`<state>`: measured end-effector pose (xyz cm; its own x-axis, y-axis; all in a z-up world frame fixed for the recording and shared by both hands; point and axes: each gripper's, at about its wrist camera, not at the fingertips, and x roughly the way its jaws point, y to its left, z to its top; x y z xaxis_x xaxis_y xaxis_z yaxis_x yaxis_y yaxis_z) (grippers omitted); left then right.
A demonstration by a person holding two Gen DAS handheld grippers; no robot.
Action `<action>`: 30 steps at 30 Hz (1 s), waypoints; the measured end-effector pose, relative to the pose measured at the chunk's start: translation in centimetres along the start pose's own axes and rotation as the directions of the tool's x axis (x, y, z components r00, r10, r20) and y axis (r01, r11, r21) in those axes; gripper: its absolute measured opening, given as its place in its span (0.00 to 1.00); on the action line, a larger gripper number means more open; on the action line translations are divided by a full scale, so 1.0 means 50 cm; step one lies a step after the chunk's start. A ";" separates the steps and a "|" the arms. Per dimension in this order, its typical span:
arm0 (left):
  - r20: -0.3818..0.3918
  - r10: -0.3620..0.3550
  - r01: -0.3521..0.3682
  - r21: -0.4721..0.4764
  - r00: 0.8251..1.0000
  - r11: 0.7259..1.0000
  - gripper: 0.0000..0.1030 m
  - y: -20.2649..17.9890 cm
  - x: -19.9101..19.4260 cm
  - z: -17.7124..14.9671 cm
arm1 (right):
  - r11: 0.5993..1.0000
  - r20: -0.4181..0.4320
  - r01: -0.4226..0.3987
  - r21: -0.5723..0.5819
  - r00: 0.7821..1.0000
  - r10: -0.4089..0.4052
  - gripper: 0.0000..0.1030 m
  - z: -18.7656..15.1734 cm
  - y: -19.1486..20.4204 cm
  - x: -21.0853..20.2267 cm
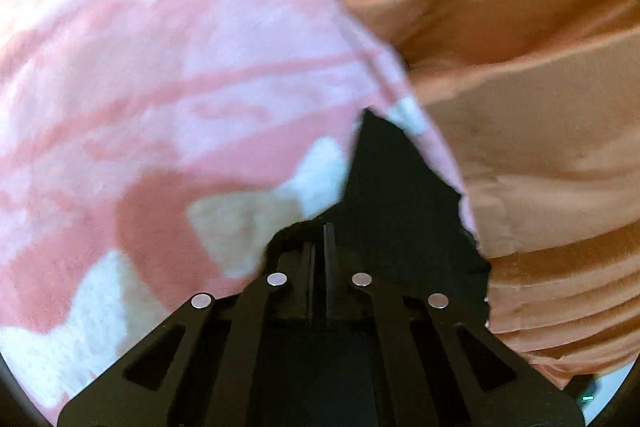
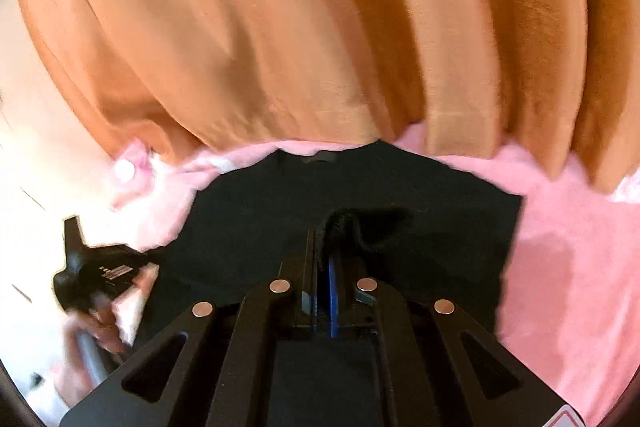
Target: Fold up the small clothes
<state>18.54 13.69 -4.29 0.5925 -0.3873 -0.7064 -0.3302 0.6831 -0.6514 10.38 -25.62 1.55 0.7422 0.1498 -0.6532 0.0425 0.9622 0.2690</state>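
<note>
Because the black garment (image 2: 360, 195) looks thin, limp and light, its edge suits pinching: the right gripper (image 2: 325, 243) and left gripper (image 1: 320, 239) each clamp a fold.

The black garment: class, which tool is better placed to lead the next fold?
Probably the right tool: its view shows it shut on a bunched edge of the black garment. The left tool is shut too, but its grip is unclear.

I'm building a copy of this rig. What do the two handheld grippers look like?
Both are black. The left gripper and right gripper each show four angled linkage bars with round silver pins and triangular cut-outs. The right one has blue strips along its jaws.
</note>
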 end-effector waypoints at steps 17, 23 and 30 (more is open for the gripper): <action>0.010 0.054 -0.055 0.067 0.998 0.996 0.04 -0.005 0.017 -0.017 | 0.971 -0.062 0.129 0.199 0.991 -0.119 0.17 -0.008 -0.105 0.004; 0.005 0.054 -0.054 0.072 0.999 0.996 0.04 0.000 0.015 -0.011 | 0.993 -0.195 0.114 -0.038 0.973 -0.120 0.00 -0.043 -0.038 0.105; 0.015 0.072 -0.073 0.049 0.997 0.996 0.05 0.020 -0.020 0.002 | 0.949 -0.080 0.269 0.163 0.963 -0.259 0.10 -0.017 -0.160 -0.025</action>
<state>17.70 14.83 -4.21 0.5778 -0.3275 -0.7476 -0.3362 0.7391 -0.5837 8.57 -33.31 -0.40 0.6503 -0.0865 -0.7548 0.3490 0.9165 0.1956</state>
